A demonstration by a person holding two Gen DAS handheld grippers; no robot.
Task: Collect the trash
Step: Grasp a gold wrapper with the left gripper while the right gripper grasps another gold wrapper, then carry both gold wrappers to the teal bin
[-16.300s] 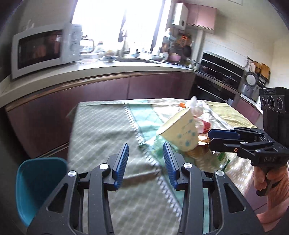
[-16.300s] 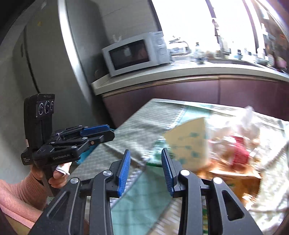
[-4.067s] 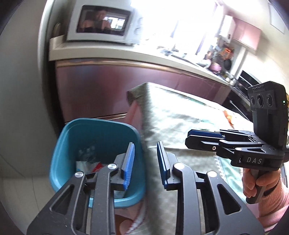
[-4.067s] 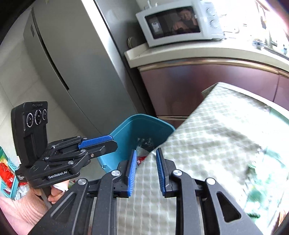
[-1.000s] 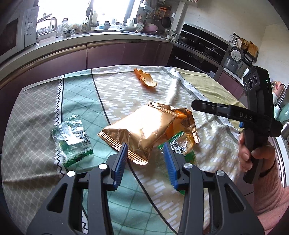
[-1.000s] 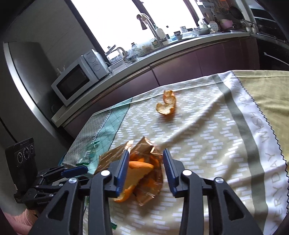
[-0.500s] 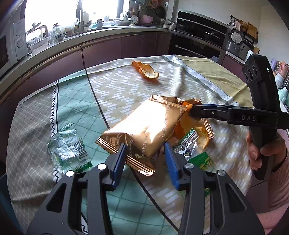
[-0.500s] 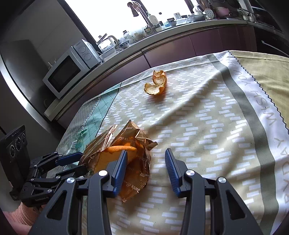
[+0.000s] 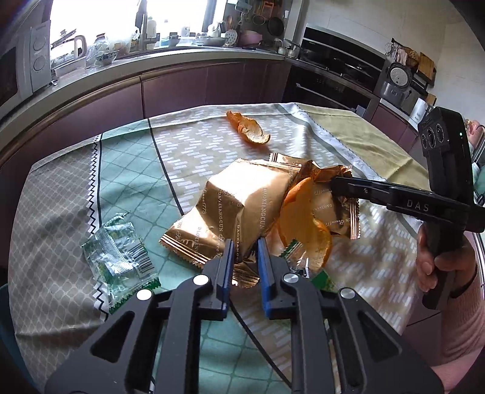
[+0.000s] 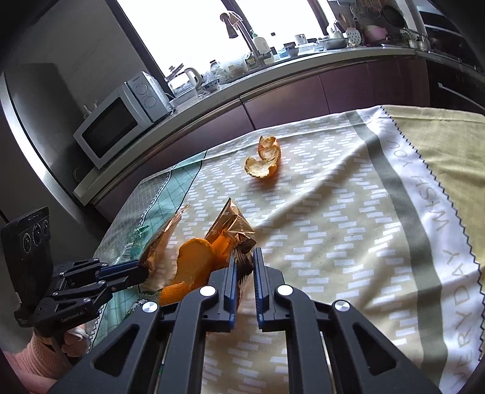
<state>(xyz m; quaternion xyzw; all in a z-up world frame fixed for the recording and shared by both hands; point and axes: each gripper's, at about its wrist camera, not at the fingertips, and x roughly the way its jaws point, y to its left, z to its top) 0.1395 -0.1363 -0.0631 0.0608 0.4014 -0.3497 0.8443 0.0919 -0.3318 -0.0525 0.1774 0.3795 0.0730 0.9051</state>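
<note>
Left wrist view: left tool (image 9: 245,247) has just closed on the gold wrapper (image 9: 239,206) lying on the clothed worktop (image 9: 91,188) — orange peel (image 9: 303,221) beside it.
Right wrist view: right tool (image 10: 242,259), just closed, pinches the wrapper's other end — a second peel (image 10: 263,160) lies well apart.

The setting was a home kitchen. A curved countertop (image 9: 169,59) ran along the back wall above maroon cabinet fronts (image 9: 212,88). A white microwave (image 10: 121,124) stood on it beside a kettle (image 10: 192,77), and a tall tap (image 10: 239,30) rose in front of a bright window (image 10: 194,27). A built-in oven (image 9: 336,68) filled the dark wall unit, with a rice cooker (image 9: 397,81) beside it. A steel refrigerator (image 10: 33,127) stood at the counter's end. A patterned tablecloth (image 10: 348,212) covered the dining table.
</note>
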